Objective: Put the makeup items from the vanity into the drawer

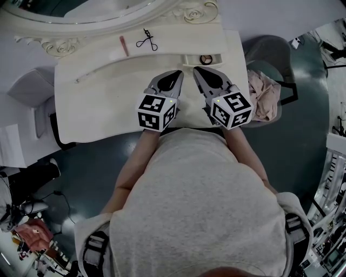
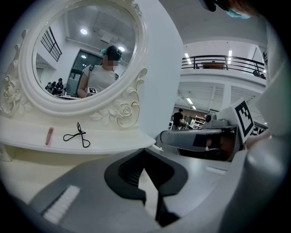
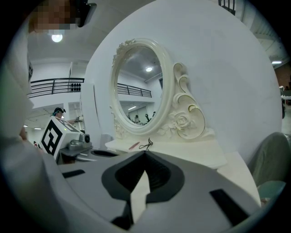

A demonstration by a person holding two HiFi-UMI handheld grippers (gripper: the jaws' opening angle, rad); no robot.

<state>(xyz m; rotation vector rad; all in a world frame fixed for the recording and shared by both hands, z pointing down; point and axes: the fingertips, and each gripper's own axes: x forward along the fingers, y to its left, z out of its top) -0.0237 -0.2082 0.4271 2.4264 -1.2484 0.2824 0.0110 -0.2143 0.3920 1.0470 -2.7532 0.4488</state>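
A pink lipstick [image 1: 124,45] and a black eyelash curler [image 1: 147,40] lie on the raised back shelf of the cream vanity [image 1: 97,108], below the oval mirror [image 1: 97,11]. To their right a narrow opened drawer [image 1: 190,59] holds a round compact [image 1: 205,58]. My left gripper [image 1: 179,73] and right gripper [image 1: 195,69] hover side by side over the tabletop's front, both shut and empty, tips pointing at the shelf. The left gripper view shows the lipstick [image 2: 49,135] and curler [image 2: 77,135] ahead on the left. In the right gripper view the curler [image 3: 146,144] lies just past the jaw tips.
A grey chair with a pinkish cloth [image 1: 263,92] stands at the vanity's right. A grey stool [image 1: 32,89] sits at the left. The person's torso fills the near side below the table edge.
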